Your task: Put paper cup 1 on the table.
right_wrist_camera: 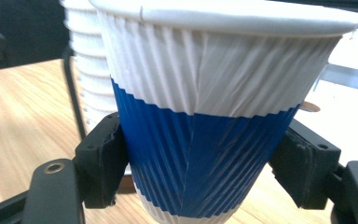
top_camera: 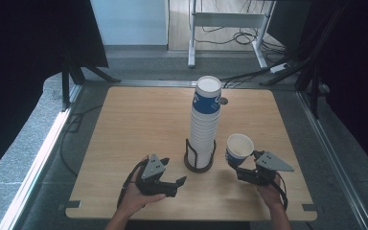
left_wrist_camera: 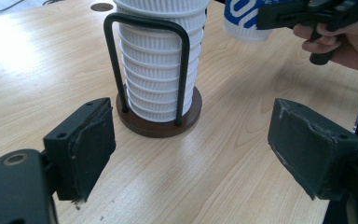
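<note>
A tall stack of ribbed white and blue paper cups (top_camera: 204,120) stands in a black wire holder (top_camera: 199,162) on a round brown base at the middle of the wooden table (top_camera: 139,120). My right gripper (top_camera: 242,165) is shut on a single blue and white paper cup (top_camera: 238,149), held upright just right of the stack and above the table. In the right gripper view both pads press the cup's (right_wrist_camera: 205,116) blue band. My left gripper (top_camera: 179,182) lies low near the front edge, left of the holder, open with nothing between its pads (left_wrist_camera: 88,149), facing the stack (left_wrist_camera: 158,70).
A small round hole (top_camera: 223,101) sits in the tabletop behind the stack. Beyond the table's far edge are white desk legs (top_camera: 191,38) and floor cables (top_camera: 249,36). Black curtains hang on both sides. Bare wood spreads left of the holder.
</note>
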